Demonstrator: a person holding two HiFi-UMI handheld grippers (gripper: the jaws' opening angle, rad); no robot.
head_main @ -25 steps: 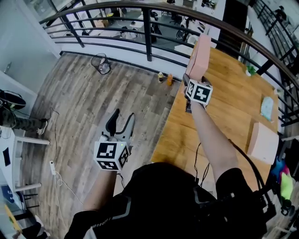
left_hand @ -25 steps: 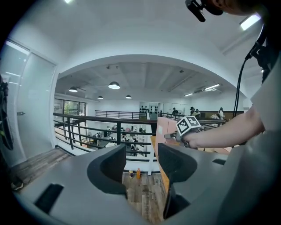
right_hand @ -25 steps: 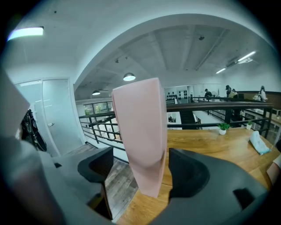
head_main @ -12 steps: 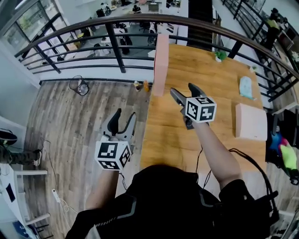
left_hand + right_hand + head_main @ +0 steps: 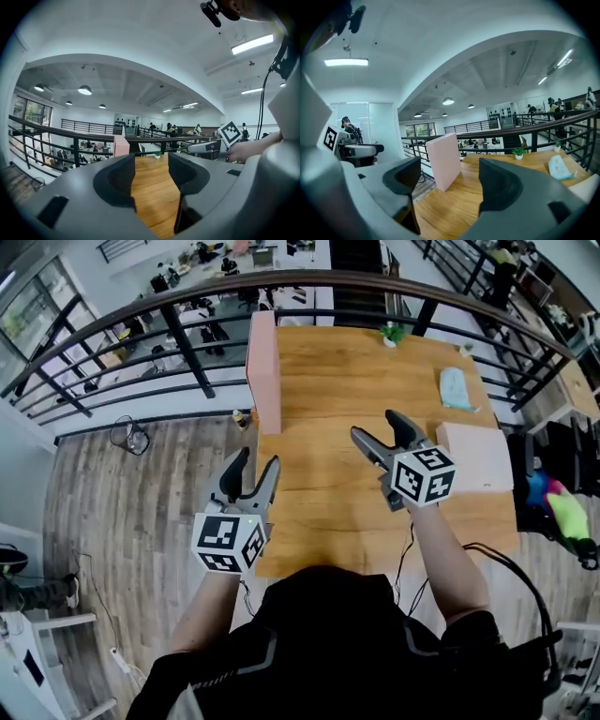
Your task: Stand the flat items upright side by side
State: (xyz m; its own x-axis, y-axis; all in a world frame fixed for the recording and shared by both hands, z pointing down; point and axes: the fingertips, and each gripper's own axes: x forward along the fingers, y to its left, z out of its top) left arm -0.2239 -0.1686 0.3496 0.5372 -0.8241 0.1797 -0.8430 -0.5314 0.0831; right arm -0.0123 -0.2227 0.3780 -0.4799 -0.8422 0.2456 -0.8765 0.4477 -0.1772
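Standing on edge at the far left side of the wooden table (image 5: 328, 493), close to the railing (image 5: 178, 310): one pink board (image 5: 263, 371). Lying flat near the right edge, well apart from the first: a second pink board (image 5: 476, 457). Gripped by neither tool.

Hanging short of the upright board, at the table's near-left edge: left gripper (image 5: 255, 460), jaws apart, only bare tabletop between them. Hovering over the middle of the table, between the two boards: right gripper (image 5: 375, 425), jaws likewise spread and empty.

Seen through the right gripper view: upright board near the left jaw, broad pink face showing. Farther right on the wood, a small potted plant (image 5: 518, 153) and a pale blue cloth (image 5: 559, 168). Reduced in the left gripper view to a small pink patch above the left jaw, beside the rail. Plain only from the head view: the whole top face of the flat board, and the spacing of both boards from the tools. Caught at the side of each gripper view: the other gripper.
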